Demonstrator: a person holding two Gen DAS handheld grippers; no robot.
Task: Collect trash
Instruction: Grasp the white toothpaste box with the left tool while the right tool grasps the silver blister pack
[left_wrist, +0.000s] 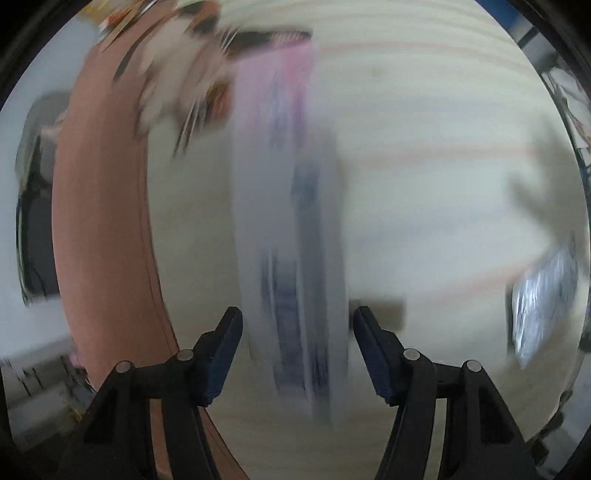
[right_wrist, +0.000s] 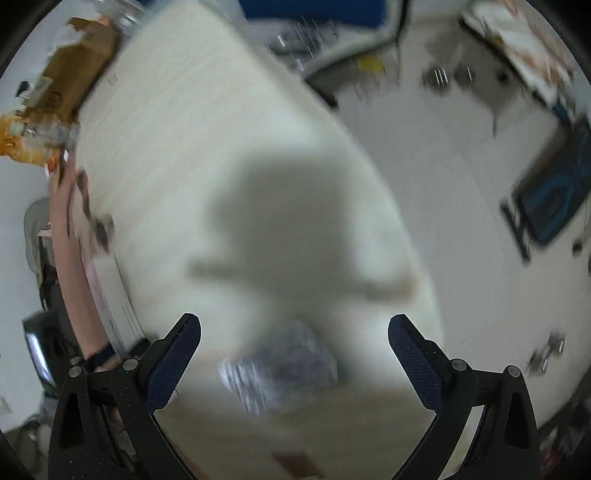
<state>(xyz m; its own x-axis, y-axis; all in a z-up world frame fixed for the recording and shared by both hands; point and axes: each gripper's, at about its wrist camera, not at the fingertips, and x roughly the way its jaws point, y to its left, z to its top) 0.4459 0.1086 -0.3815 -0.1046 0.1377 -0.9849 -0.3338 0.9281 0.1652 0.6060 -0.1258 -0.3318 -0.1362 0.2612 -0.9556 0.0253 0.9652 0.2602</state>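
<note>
Two grippers, both pointing down at a pale wood tabletop (left_wrist: 424, 155) w/ faint grain bands; both views badly motion-blurred.

Left gripper (left_wrist: 297, 350): black plastic arms w/ metal pivot pins, dark blue textured pads on the fingertips (left_wrist: 225, 343). Jaws part-spread, not pressed together. Between them lies a long flat wrapper (left_wrist: 291, 229), thin glossy plastic by the look, grey-white lower down, pink toward the far end, w/ dark blue/purple print smeared into streaks. It runs straight ahead from between the tips. Pads stand just beside its long edges; blur too heavy to tell if either pad touches, but a sliver of table shows on each side, so no pinch seen. Beyond the left finger curves a broad salmon-pink band (left_wrist: 103, 221), smooth, matte, maybe a bin rim or table edge, can't tell. Ahead-left of the tips, a white/orange/black jumble (left_wrist: 184, 74), unreadable. Far right of the right finger, a crinkled silvery foil piece (left_wrist: 543, 295) flat on the wood.

Right gripper (right_wrist: 294, 350): same black arms, blue knurled pads, fingers (right_wrist: 177, 354) spread wide, gripping nothing. Between the tips, slightly ahead, lies the foil piece (right_wrist: 277, 369), wrinkled, silver w/ dark bluish patches, roughly rectangular, edges blurred. It sits in the gripper's own soft grey shadow (right_wrist: 288, 229) on the wood. No pad touches it. Table edge curves away right of the right finger; past it a light floor (right_wrist: 461, 221). Far ahead-left, a torn brown cardboard box (right_wrist: 74, 66). Left of the left finger, a bare forearm (right_wrist: 70, 258).
</note>
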